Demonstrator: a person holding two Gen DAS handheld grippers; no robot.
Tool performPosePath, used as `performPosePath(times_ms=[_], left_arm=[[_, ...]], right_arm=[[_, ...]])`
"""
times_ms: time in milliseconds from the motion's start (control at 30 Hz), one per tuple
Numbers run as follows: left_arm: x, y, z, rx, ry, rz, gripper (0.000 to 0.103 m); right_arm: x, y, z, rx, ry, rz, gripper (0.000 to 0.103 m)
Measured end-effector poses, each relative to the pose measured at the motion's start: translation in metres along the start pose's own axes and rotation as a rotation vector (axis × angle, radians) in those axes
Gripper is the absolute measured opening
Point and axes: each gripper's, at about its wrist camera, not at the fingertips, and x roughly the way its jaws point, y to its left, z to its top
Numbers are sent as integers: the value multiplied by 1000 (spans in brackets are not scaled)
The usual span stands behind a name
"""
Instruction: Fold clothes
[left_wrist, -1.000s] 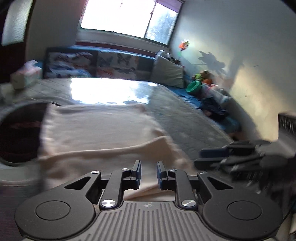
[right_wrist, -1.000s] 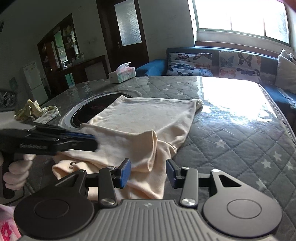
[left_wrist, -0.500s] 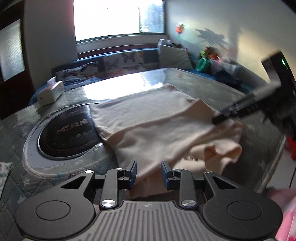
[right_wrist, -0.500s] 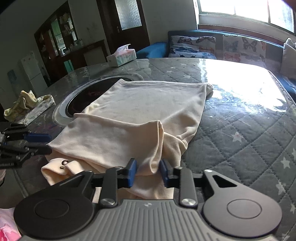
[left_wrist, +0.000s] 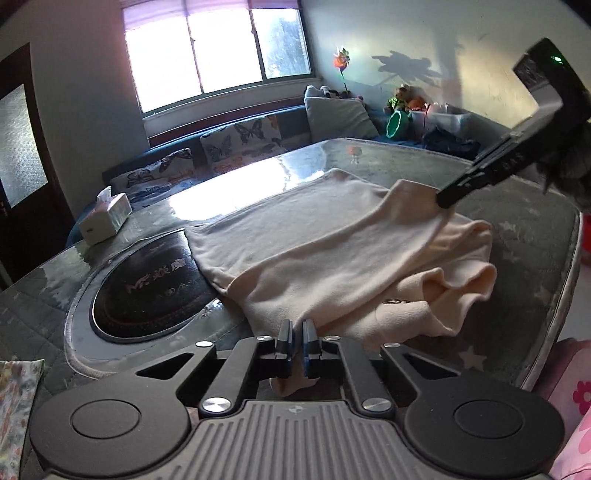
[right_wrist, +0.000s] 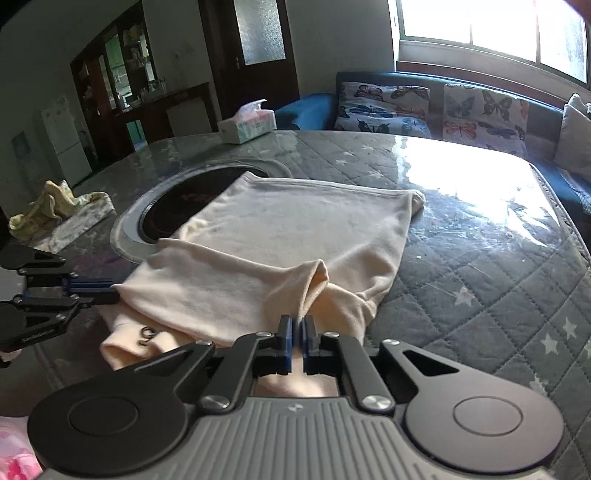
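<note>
A cream garment (left_wrist: 332, 251) lies partly folded on the quilted grey table, its far part over the round dark hob. It also shows in the right wrist view (right_wrist: 288, 251). My left gripper (left_wrist: 296, 345) is shut on the garment's near left edge. My right gripper (right_wrist: 296, 343) is shut on the near right edge, beside a raised fold. Each gripper shows in the other's view: the right (left_wrist: 447, 201) at the garment's far side, the left (right_wrist: 107, 291) at its left edge.
A round black hob (left_wrist: 147, 291) is set in the table (right_wrist: 480, 258). A tissue box (right_wrist: 247, 125) stands at the far edge. A yellow cloth (right_wrist: 55, 206) lies at the left. A sofa with butterfly cushions (right_wrist: 406, 107) runs behind the table.
Both grippers have closed from open onto the garment's near edges. The left gripper swung round from the side to face the garment's left edge.
</note>
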Motion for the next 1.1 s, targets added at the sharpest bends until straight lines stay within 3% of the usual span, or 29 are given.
performPosePath(times_ms=[167, 233, 533, 800, 1100], left_arm=[[3, 2, -2, 1, 33, -15, 6], [1, 6, -1, -14, 43, -32, 8], [-12, 37, 26, -105, -15, -61, 10], [43, 37, 51, -168, -12, -116, 10], [81, 52, 40, -203, 55, -78, 10]], right_arm=[[4, 2, -11, 13, 37, 18, 5], [7, -2, -15, 23, 59, 27, 10], [-13, -2, 10, -33, -50, 21, 13], [21, 2, 19, -85, -43, 24, 14], [44, -4, 12, -103, -8, 11, 14]])
